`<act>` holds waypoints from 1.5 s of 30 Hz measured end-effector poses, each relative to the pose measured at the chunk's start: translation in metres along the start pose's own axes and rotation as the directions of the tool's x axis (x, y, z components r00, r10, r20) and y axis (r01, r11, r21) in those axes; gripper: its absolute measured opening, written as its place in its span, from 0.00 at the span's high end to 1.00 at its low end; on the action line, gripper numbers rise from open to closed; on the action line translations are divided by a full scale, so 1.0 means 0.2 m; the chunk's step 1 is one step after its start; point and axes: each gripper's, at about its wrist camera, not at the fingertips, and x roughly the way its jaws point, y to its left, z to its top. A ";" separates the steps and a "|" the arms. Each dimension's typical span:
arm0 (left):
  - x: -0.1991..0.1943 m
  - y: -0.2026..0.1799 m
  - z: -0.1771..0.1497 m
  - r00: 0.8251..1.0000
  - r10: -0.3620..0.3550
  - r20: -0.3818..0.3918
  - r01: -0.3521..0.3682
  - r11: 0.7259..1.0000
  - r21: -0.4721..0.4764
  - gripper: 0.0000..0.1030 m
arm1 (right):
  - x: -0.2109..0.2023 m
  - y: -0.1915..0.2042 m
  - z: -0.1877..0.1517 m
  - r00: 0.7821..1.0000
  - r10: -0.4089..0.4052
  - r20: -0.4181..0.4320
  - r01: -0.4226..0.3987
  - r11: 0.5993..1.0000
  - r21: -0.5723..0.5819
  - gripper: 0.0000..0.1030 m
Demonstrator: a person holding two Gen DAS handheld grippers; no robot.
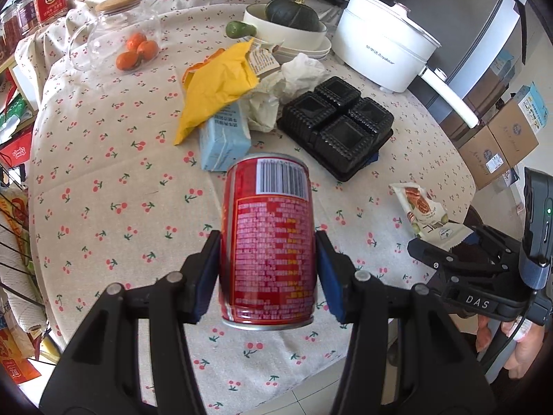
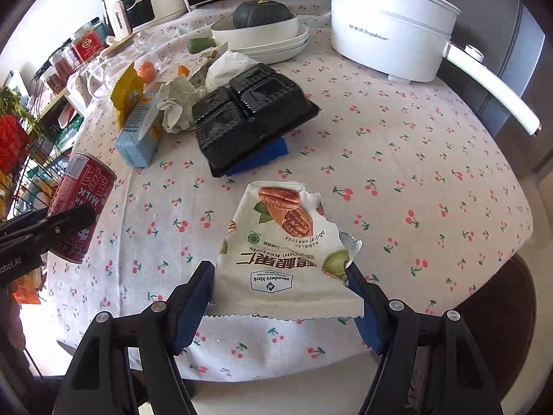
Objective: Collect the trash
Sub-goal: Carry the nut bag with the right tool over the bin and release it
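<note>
Left wrist view: the can (image 1: 269, 242) is clamped across its sides by the left gripper (image 1: 268, 269) and held clear above the tablecloth (image 1: 103, 190), nearer than the black tray (image 1: 337, 126). A rigid, smooth, probably light shell is judged; a mid-body hold suits it, and hard squeezing could dent it. In the right wrist view, the nut packet (image 2: 283, 252) is pinched edge to edge by the right gripper (image 2: 280, 297), nearer than the tray. Thin, limp, slippery film is judged, so a hold near the sealed end is favoured.
</note>
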 end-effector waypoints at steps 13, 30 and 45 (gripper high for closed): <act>0.05 -0.41 0.02 0.997 -0.072 -0.001 0.071 0.990 0.126 0.47 | -0.20 -0.45 -0.12 0.997 -0.073 0.030 0.069 0.991 0.114 0.27; 0.18 -1.01 -0.03 0.985 -0.168 -0.049 0.175 0.946 0.272 0.47 | -0.36 -0.99 -0.37 0.988 -0.153 0.030 0.141 0.956 0.256 0.27; 0.36 -1.60 -0.21 0.952 -0.262 -0.156 0.303 0.861 0.408 0.47 | -0.45 -1.39 -0.69 0.976 -0.218 -0.015 0.207 0.897 0.390 0.27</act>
